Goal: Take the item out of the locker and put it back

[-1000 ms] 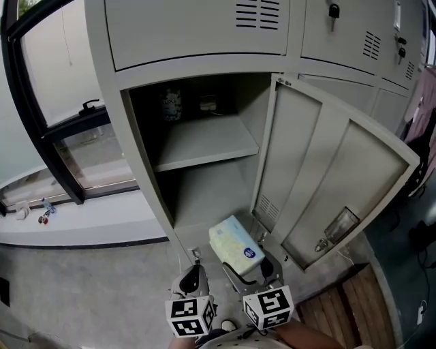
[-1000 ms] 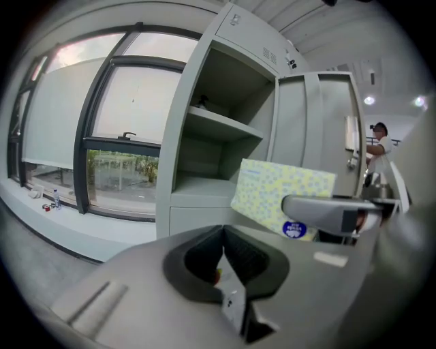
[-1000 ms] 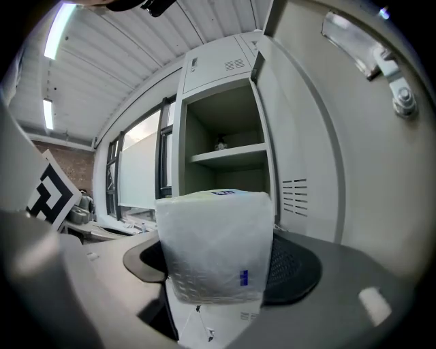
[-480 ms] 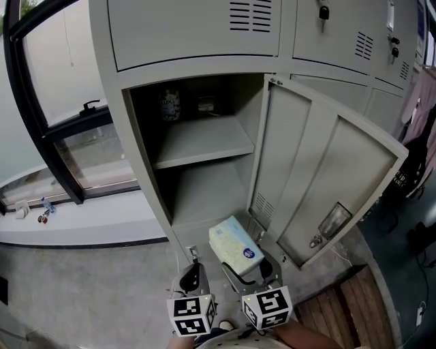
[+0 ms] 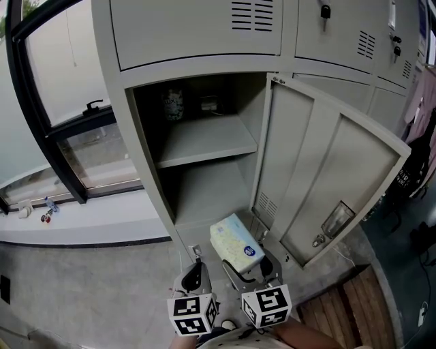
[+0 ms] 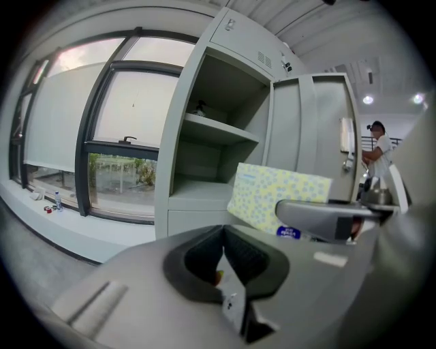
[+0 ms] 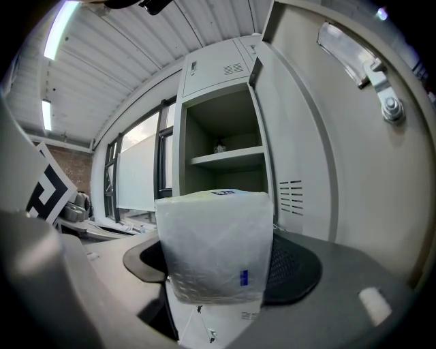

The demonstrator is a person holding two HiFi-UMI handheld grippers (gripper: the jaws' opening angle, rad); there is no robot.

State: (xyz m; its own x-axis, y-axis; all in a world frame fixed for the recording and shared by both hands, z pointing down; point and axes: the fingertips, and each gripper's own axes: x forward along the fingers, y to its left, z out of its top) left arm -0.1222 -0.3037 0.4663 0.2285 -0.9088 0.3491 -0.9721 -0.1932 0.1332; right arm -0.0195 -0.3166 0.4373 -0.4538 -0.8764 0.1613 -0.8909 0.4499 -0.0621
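- Two marker cubes, each with black-and-white square patterns, sit nearest the camera in the head view, one on each tool.
- The left tool (image 5: 195, 274) has its dark pads pressed together with nothing between them.
- The right tool (image 5: 249, 270) has its jaws set wide and pinches the tissue pack (image 5: 236, 243) across its sides; in the right gripper view the pack fills the gap between the two black pads.
- The pack is a soft plastic-wrapped block, pale with a yellow and light-blue dotted print. It carries a small blue label, with print too small to read.
- The pack is held outside the locker (image 5: 197, 41), low in front of the open lower compartment and just beside the foot of the door (image 5: 334, 170).
- The door stands swung open to the right, with vent slots near its lower edge and a latch plate on its inner face.
- Inside, a shelf (image 5: 204, 140) splits the compartment; the lower part looks bare.
- At the back of the shelf stand a small jar (image 5: 172, 103) and another small object (image 5: 208, 104), both too dim to identify.
- Neighbouring locker doors above and to the right have vent slots, and a key (image 5: 326, 11) hangs in one lock.
- A dark-framed window (image 5: 61, 102) runs along the left, with a few small items on its sill (image 5: 82, 221).
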